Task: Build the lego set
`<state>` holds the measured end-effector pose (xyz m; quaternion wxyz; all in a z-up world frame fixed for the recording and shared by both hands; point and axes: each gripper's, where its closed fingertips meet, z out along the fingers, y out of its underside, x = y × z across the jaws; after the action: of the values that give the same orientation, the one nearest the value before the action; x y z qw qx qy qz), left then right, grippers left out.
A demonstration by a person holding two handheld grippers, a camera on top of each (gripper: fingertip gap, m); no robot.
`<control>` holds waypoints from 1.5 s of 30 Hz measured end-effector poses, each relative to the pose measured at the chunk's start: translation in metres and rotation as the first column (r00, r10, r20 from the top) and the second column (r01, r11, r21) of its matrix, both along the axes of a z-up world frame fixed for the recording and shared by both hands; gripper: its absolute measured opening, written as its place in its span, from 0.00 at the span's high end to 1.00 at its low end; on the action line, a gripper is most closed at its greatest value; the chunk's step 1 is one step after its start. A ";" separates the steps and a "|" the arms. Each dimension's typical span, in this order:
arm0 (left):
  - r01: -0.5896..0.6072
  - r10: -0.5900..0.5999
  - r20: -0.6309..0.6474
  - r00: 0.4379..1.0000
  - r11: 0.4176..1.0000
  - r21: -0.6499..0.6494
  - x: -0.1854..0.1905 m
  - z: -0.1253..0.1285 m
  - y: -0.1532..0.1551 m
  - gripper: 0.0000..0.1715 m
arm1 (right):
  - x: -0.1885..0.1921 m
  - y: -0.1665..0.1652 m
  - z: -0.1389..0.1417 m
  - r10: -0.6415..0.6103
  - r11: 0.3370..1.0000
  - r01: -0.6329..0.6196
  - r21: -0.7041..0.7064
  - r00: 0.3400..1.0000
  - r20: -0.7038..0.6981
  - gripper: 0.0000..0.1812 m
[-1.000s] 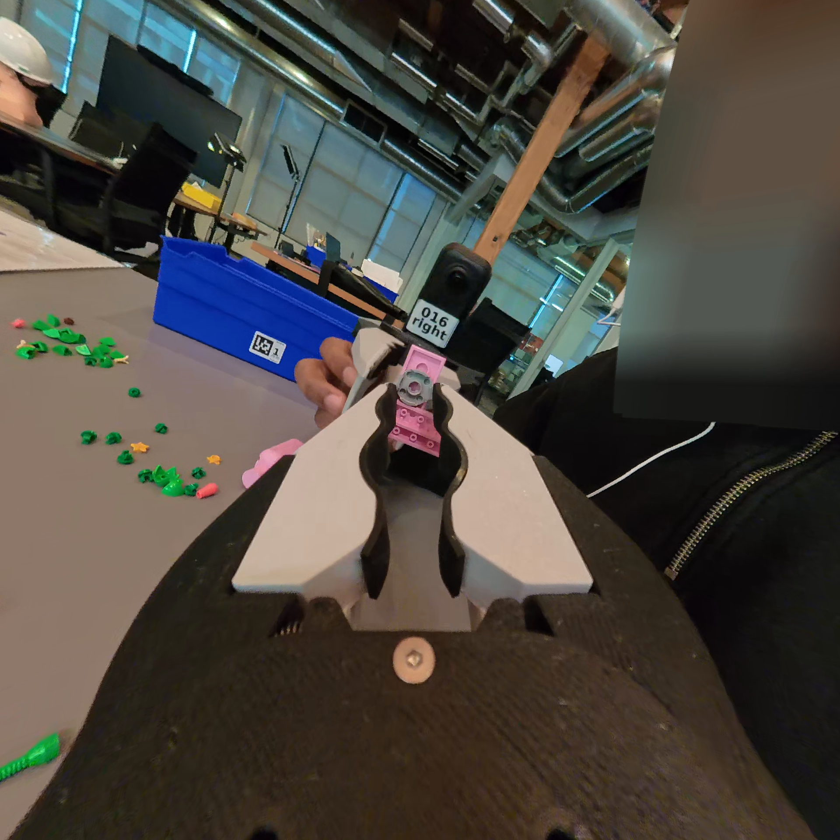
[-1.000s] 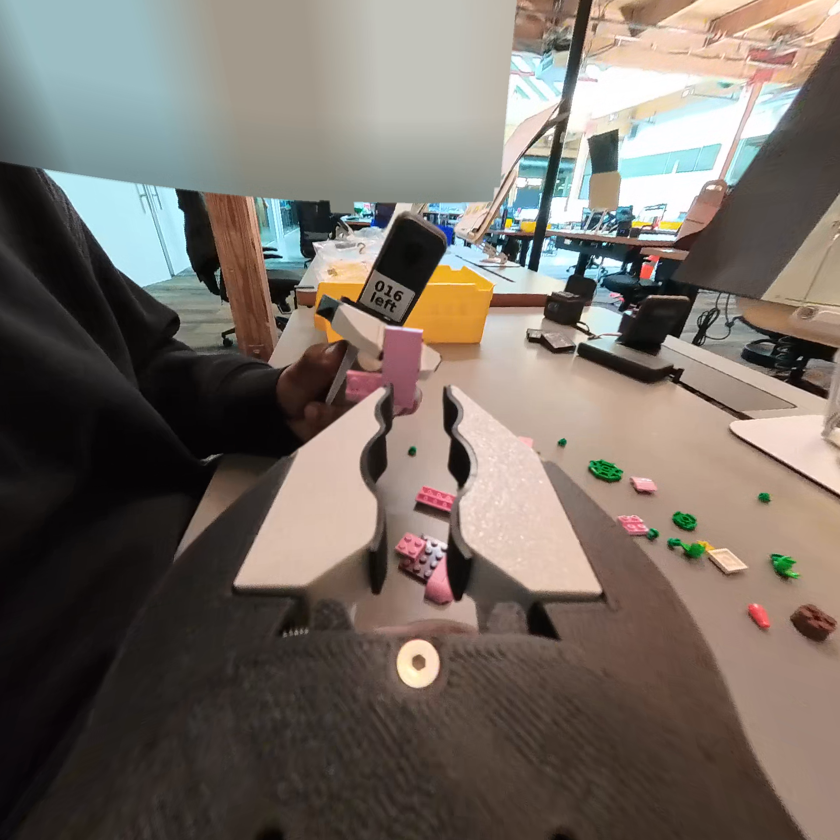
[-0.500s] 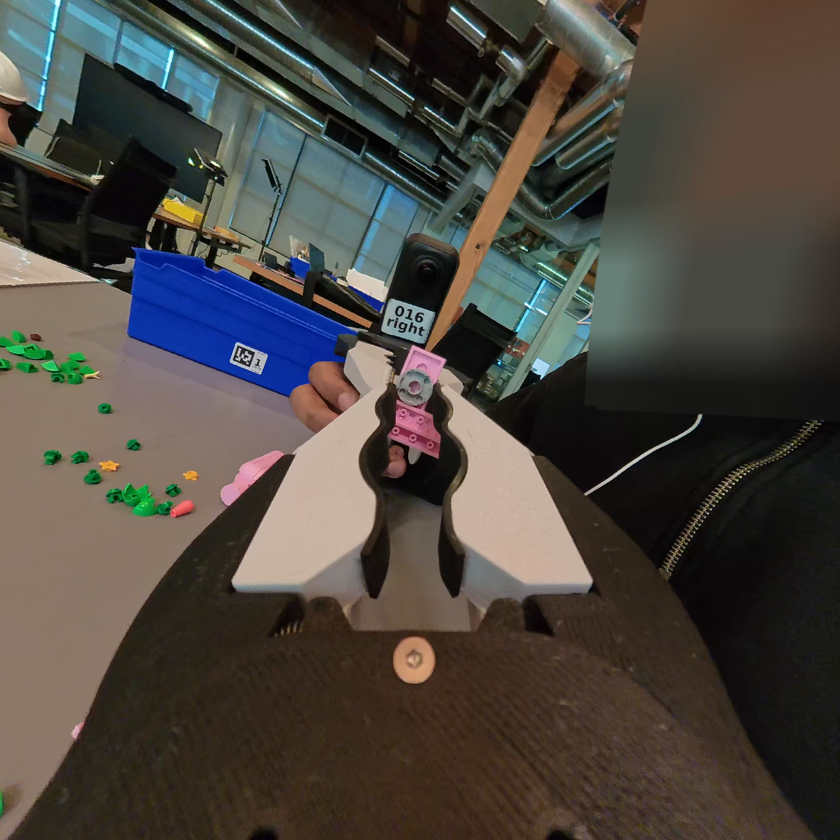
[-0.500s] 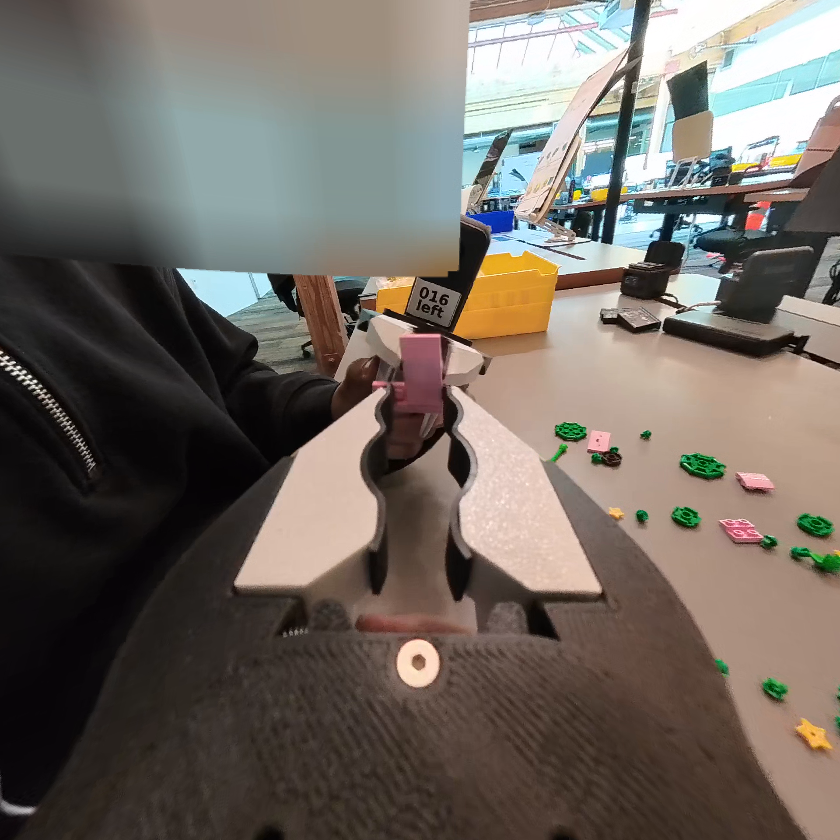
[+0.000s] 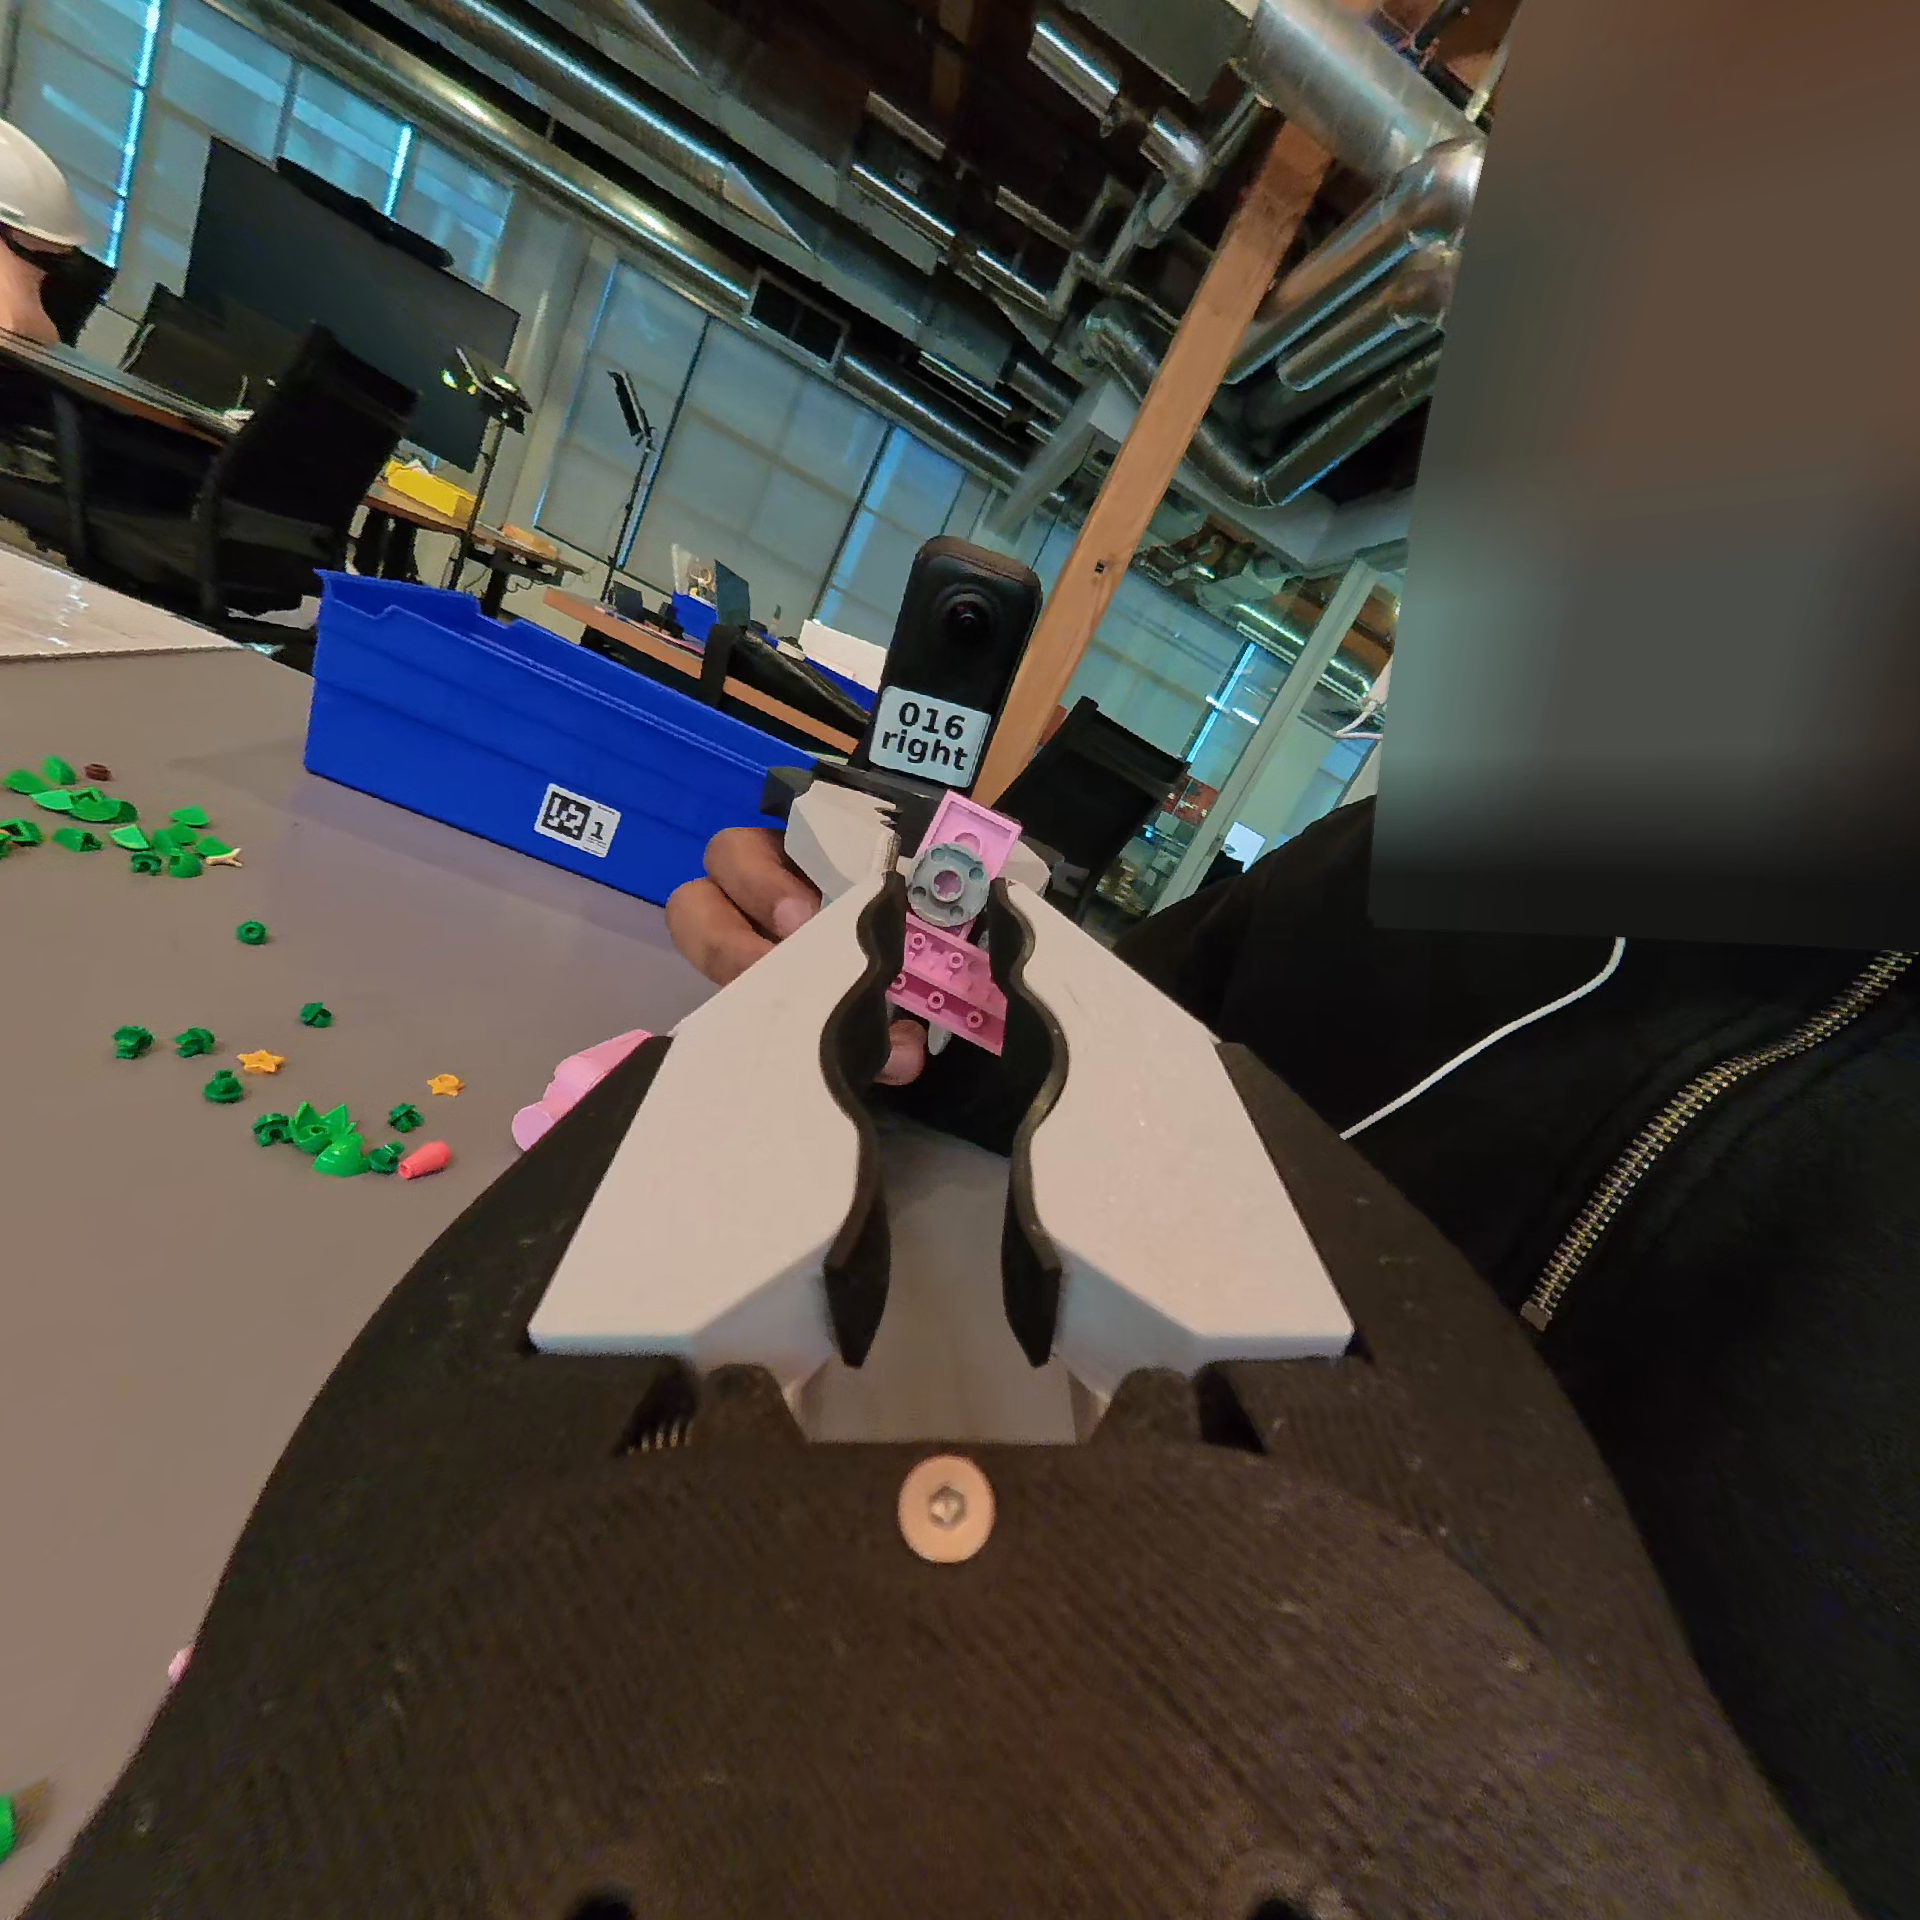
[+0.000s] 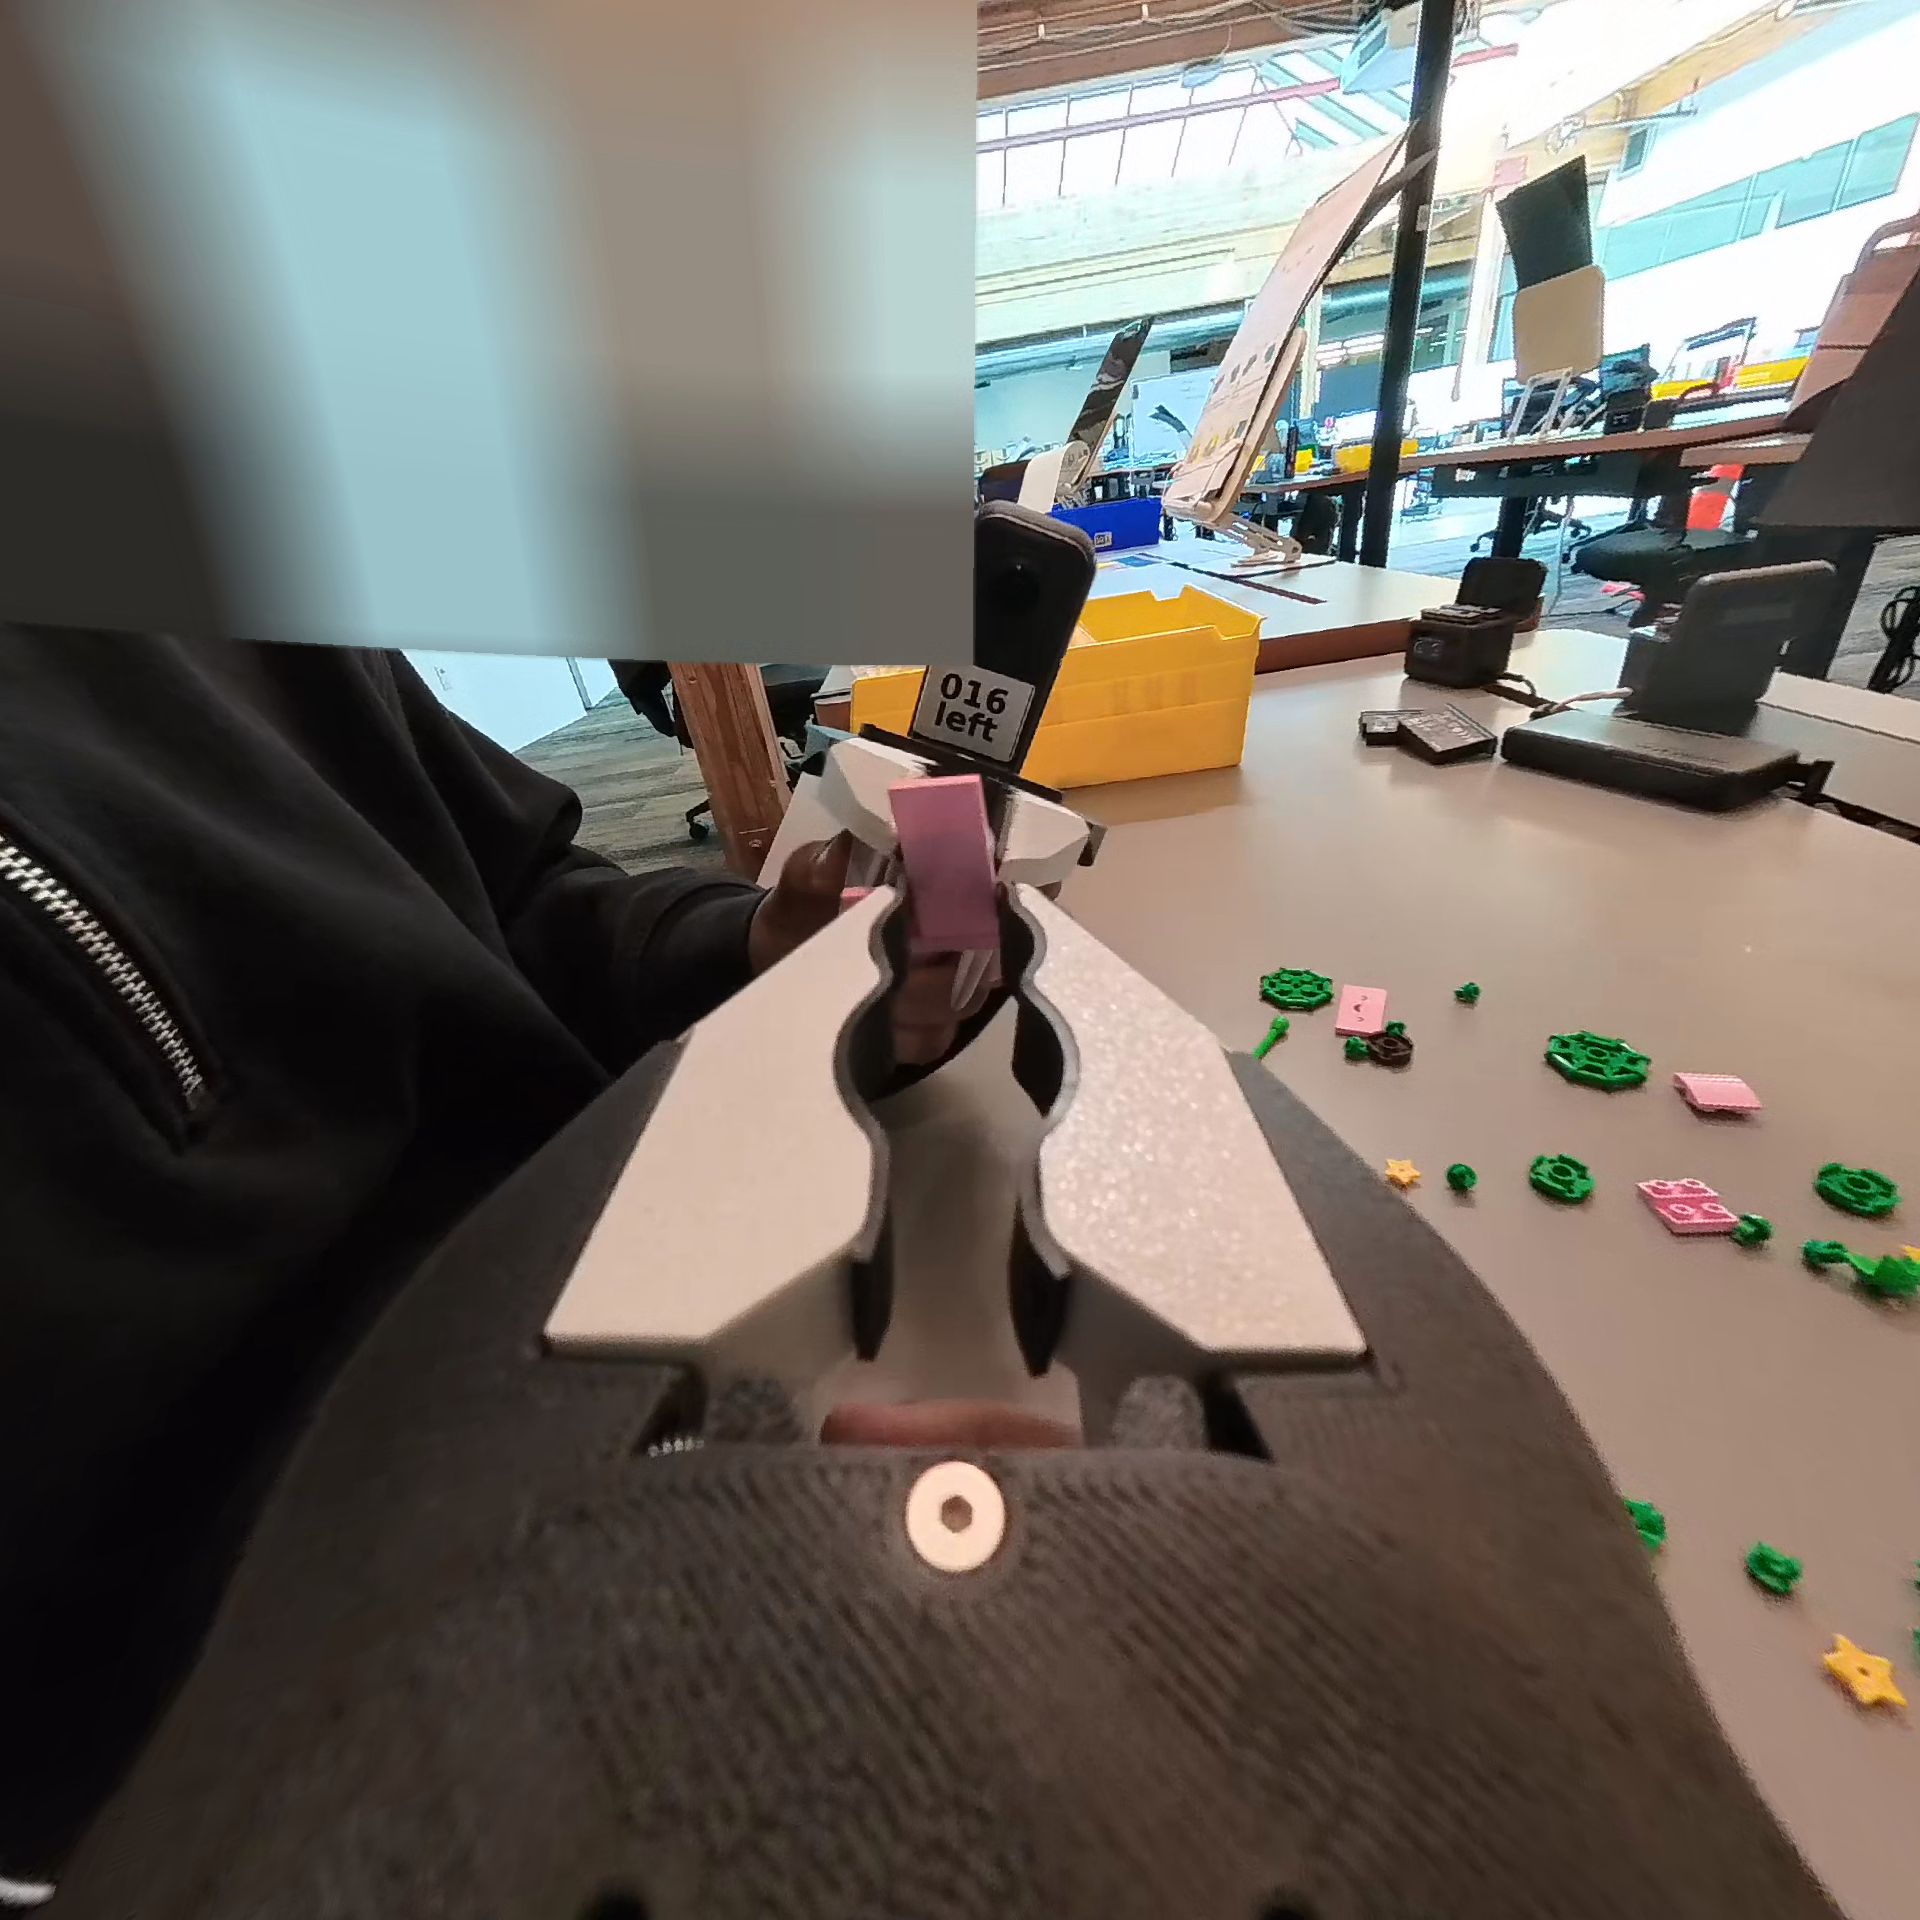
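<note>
Item: pink assembly (image 5: 951,935), long axis near upright, raised above bench (image 5: 312,1299). My left gripper (image 5: 940,914) jaws grip it; right gripper (image 6: 951,914) jaws bracket it, apparently closed on it too.

Left wrist view: looked along own fingers, close, toward right gripper (image 5: 940,914). Right wrist view: faced opposite way, close, toward left gripper (image 6: 940,914). Shared: pink assembly (image 5: 951,935) between them, grey table (image 6: 1455,904).
</note>
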<state>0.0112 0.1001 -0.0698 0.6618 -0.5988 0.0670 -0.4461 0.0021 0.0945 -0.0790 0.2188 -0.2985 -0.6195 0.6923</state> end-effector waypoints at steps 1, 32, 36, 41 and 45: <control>-0.001 0.001 0.002 1.000 1.000 -0.001 0.000 0.000 0.000 0.94 | 0.000 0.000 0.000 0.000 1.000 0.000 0.001 1.000 0.002 0.92; -0.025 0.026 -0.021 0.999 0.999 0.040 0.005 0.006 -0.001 0.94 | 0.000 0.000 0.003 0.053 0.994 -0.046 -0.103 0.996 0.067 0.83; -0.048 0.046 0.038 0.998 0.998 0.035 0.002 0.007 0.002 0.93 | 0.000 0.000 0.006 0.090 0.979 -0.071 -0.192 0.992 0.091 0.86; -0.057 0.054 0.105 0.993 0.998 0.028 -0.002 0.007 0.004 0.94 | -0.002 0.002 0.008 0.131 0.949 -0.089 -0.302 0.984 0.122 0.87; -0.060 0.057 0.119 0.991 0.998 0.025 -0.003 0.007 0.004 0.94 | -0.005 0.003 0.007 0.134 0.941 -0.085 -0.327 0.982 0.130 0.89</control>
<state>0.0082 0.1045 -0.0629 0.6860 -0.5635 0.0166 -0.4600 -0.0026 0.0973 -0.0717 0.0812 -0.3462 -0.5296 0.7701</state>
